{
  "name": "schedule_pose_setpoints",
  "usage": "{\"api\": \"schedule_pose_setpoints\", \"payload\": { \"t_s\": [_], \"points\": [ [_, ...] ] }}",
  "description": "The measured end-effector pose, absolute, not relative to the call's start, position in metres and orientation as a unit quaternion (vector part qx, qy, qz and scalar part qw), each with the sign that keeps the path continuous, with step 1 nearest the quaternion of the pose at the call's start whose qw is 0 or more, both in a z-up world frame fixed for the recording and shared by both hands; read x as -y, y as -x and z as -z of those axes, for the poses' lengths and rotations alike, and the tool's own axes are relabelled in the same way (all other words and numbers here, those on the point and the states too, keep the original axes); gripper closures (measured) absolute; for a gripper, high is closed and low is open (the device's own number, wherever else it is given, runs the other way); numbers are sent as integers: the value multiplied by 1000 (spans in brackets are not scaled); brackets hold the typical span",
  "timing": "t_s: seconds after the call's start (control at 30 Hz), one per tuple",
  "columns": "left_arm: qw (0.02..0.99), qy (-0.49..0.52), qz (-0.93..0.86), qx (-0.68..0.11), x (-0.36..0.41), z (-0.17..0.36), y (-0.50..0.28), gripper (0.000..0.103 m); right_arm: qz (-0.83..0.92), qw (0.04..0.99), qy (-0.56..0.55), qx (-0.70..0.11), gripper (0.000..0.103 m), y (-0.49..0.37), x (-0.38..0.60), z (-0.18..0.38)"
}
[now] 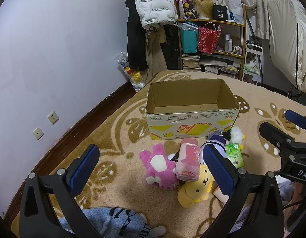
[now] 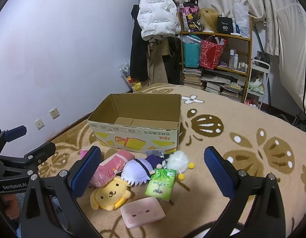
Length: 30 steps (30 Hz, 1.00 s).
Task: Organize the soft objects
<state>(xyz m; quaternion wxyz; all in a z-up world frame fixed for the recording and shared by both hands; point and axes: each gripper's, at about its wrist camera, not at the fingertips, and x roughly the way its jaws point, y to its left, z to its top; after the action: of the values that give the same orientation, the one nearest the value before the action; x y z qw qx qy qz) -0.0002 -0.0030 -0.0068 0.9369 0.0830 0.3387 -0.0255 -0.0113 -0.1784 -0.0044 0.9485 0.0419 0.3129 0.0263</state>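
An open, empty cardboard box (image 1: 192, 117) (image 2: 137, 130) stands on the beige blanket. In front of it lie soft things: a pink plush rabbit (image 1: 159, 166), a pink wrapped roll (image 1: 188, 162) (image 2: 111, 166), a yellow dog plush (image 1: 194, 188) (image 2: 111, 194), a purple-haired doll (image 2: 137, 170), a white fluffy plush (image 2: 177, 161), a green tissue pack (image 2: 161, 184) (image 1: 235, 156) and a pink pig cushion (image 2: 143, 214). My left gripper (image 1: 151, 170) is open above the pile. My right gripper (image 2: 151, 170) is open above the pile too.
A wall with sockets (image 1: 45, 125) runs on the left. A shelf (image 1: 212, 45) with bags and books stands behind the bed, beside hanging coats (image 1: 155, 6). A blue knit cloth (image 1: 117, 224) lies at the near edge.
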Motion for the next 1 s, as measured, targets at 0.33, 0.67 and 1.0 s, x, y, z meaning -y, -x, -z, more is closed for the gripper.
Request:
{"api": "schedule_pose_setpoints", "payload": {
  "t_s": [0.33,0.67,1.0],
  "points": [
    [936,-84,25,-340,3,7,0,0,-26,949,-42,-312,0,11,179,4],
    [935,-86,23,-342,2,10,-1,0,-27,949,-42,-312,0,11,179,5],
    [935,-80,15,-345,0,9,-2,0,-30,948,-39,-315,0,12,178,7]
  ]
}}
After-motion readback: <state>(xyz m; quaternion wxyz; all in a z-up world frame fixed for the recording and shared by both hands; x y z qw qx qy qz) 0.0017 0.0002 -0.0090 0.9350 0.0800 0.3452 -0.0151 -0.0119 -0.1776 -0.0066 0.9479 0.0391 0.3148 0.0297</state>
